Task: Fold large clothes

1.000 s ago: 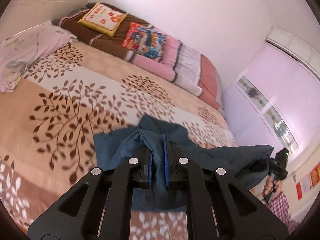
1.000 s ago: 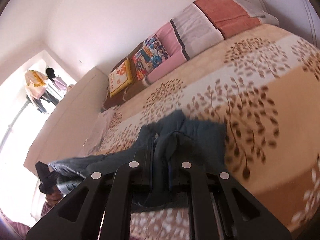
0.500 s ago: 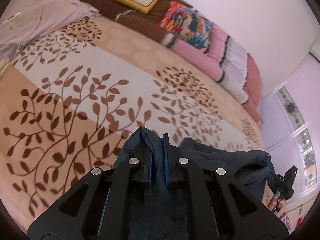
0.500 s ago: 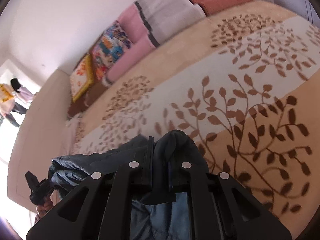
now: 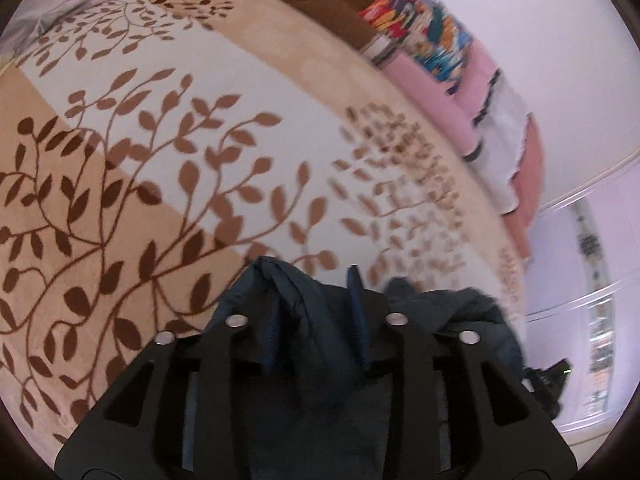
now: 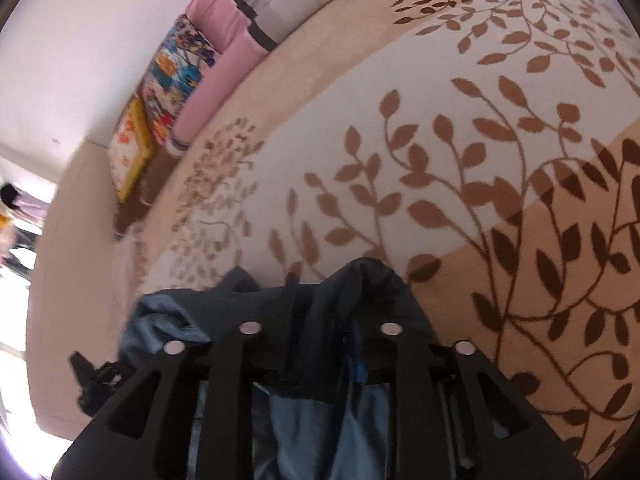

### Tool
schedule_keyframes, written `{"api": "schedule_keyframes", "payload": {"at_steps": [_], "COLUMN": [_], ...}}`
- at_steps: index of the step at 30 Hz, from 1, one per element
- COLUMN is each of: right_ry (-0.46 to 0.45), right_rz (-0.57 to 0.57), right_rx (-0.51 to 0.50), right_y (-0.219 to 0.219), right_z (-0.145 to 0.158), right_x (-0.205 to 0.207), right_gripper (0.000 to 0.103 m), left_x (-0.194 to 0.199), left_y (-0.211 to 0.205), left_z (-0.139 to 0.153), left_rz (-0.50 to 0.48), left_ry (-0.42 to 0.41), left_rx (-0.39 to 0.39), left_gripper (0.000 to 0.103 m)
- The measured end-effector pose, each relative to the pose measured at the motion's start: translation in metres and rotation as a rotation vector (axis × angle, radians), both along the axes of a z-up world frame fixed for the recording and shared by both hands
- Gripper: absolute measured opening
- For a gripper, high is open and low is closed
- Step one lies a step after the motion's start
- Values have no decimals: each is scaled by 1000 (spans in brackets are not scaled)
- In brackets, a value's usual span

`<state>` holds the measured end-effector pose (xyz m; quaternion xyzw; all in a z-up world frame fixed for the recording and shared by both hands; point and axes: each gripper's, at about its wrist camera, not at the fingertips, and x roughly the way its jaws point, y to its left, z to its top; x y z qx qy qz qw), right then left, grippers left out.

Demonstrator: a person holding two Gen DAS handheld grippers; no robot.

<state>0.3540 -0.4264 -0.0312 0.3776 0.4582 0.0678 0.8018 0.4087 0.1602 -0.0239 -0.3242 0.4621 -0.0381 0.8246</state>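
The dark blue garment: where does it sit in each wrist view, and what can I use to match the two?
Left wrist: the dark blue garment lies bottom centre, bunched between the left gripper fingers, whose jaws are opening.
Right wrist: the garment lies bottom centre between the right gripper fingers, also opening.
Shared landmark: the colourful cartoon pillow, upper right in the left view, upper left in the right.

Cloth and matt plastic throughout

A dark blue, faintly sheened garment [image 5: 308, 312] is seen on a soft, plush leaf-patterned bedspread [image 5: 132, 184]; matt black plastic forms the left gripper [image 5: 314, 312].
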Motion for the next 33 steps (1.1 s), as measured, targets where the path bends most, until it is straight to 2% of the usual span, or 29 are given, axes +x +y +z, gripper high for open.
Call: {"api": "schedule_keyframes", "payload": {"at_steps": [2, 4, 6, 8, 12, 16, 22, 26, 28, 33], "right_ry": [-16, -27, -45, -61, -95, -129, -142, -110, -93, -33], "right_rz": [-2, -5, -11, -21, -47, -39, 6, -13, -30, -106], "right_rx": [33, 41, 48, 23, -20, -66, -138, -207, -209, -57], "right_y": [-2, -1, 4, 6, 3, 4, 13, 16, 18, 20], "right_z": [5, 11, 16, 25, 41, 54, 53, 41, 31, -4], "right_x": [-4, -7, -8, -12, -21, -50, -136, -199, -227, -276], "right_gripper": [48, 58, 66, 76, 77, 77, 77, 77, 77, 82], "left_x": [-4, -11, -15, -20, -42, -92, -173, -218, -234, -253], "left_y": [1, 5, 12, 16, 11, 2, 11, 16, 17, 7], "left_z": [8, 23, 31, 36, 47, 50, 33, 14, 4, -28], "left_rz": [11, 66, 94, 95, 22, -79, -103, -77, -56, -15], "left_ry": [-37, -103, -134, -128, -147, -151, -90, -40, -17, 27], "left_rx": [-19, 15, -1, -11, 46, 117, 170, 107, 62, -105], "left_gripper": [55, 65, 67, 67, 67, 67, 67, 68, 68, 68]}}
